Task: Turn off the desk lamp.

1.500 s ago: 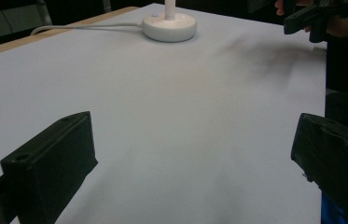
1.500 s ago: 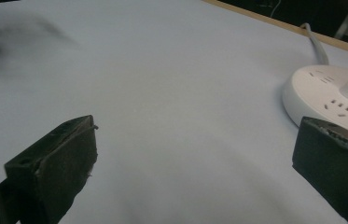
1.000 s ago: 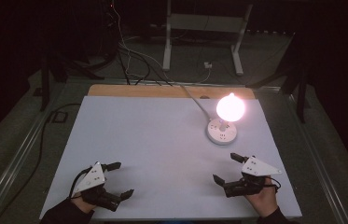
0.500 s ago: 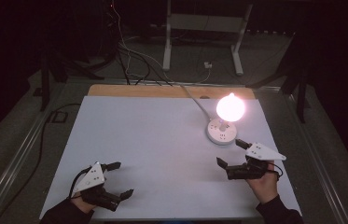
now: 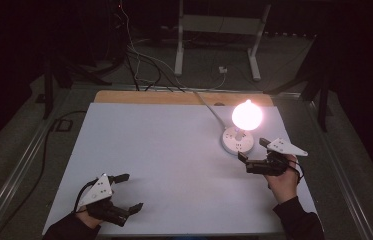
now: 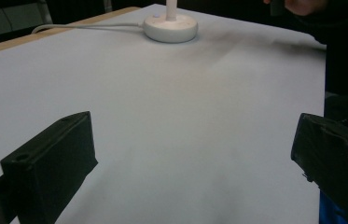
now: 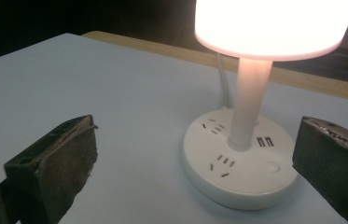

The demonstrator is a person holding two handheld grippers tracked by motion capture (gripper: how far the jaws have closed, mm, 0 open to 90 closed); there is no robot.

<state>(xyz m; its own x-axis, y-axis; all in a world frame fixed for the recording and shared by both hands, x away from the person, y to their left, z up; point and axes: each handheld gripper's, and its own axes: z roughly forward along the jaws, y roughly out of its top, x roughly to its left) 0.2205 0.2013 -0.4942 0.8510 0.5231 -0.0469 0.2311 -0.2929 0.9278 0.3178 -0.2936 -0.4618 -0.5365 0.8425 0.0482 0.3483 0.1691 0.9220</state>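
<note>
A: What is the room looking like?

B: Dark all round. A white sheet (image 5: 174, 165) is covering the table, with a wooden edge (image 5: 174, 97) showing along the far side. Beyond it, cables (image 5: 144, 65) are trailing over the floor past a stand (image 5: 214, 45).

A: And the lamp?

B: The lamp (image 5: 246, 116) is glowing on the sheet's far right part, standing upright on its round base (image 7: 239, 168), which is carrying sockets and a button. Its cord (image 6: 87, 27) is running off over the far edge.

A: The grippers?

B: The right gripper (image 5: 251, 156) is hovering just beside the base, jaws apart and not touching it. The left gripper (image 5: 128, 192) is sitting near the front edge, well apart from the lamp, jaws also spread wide.

A: Room for moving?

B: Bare sheet is lying between the two grippers and across the whole left half.
</note>
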